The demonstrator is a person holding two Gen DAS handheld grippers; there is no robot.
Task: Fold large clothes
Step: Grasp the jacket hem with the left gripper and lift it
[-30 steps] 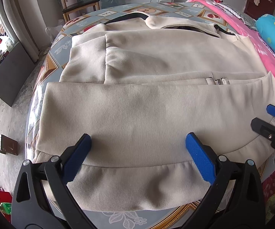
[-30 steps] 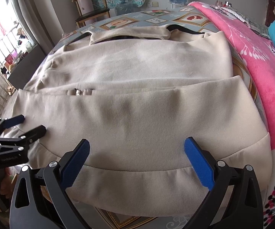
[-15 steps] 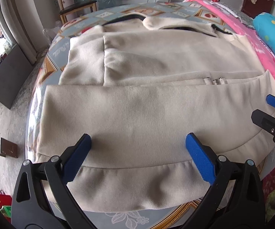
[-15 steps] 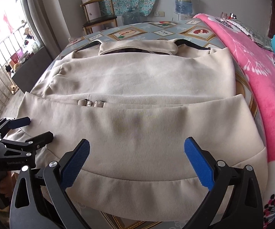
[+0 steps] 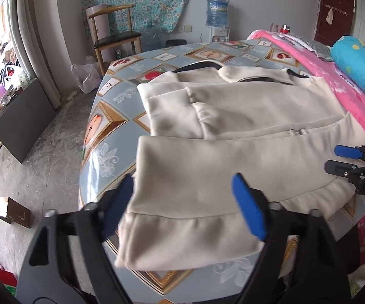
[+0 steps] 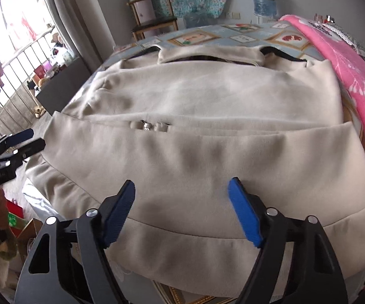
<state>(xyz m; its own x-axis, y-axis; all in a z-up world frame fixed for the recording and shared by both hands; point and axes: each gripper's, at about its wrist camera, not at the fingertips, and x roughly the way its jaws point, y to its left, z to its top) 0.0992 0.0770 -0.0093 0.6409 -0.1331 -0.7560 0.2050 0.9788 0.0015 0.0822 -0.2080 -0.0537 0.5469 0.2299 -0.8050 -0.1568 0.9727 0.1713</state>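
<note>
Cream jacket: a big cream-coloured jacket is lying spread across the patterned table, collar at the far end from both tongs, hem hanging towards them at the near edge.

Progress: the near part is already lying doubled over the body, its edge crossing just on the tongs' side of the zipper pull. A sleeve also seems to be tucked in on the left. I am judging this as partway through; the long fold bringing hem towards collar is still waiting.

Left tongs: the left gripper is hovering over the hem's left corner, its jaws closing. Cloth is showing between the blue pads, but the picture is blurring there, and I am not seeing them press on it. The left corner is sitting just inside the left pad.

Right tongs: the right gripper is hanging over the hem further right, jaws closing too. Fabric is lying under and between the pads, apparently beneath them and not pinched.

Hem band: the ribbed band is running just in front of both pairs of fingers, drooping over the table edge.

Beyond: a pink blanket is lying right of the right tongs, beside the jacket.

What is left: gripping the hem at both points, then carrying it away from the tongs.
</note>
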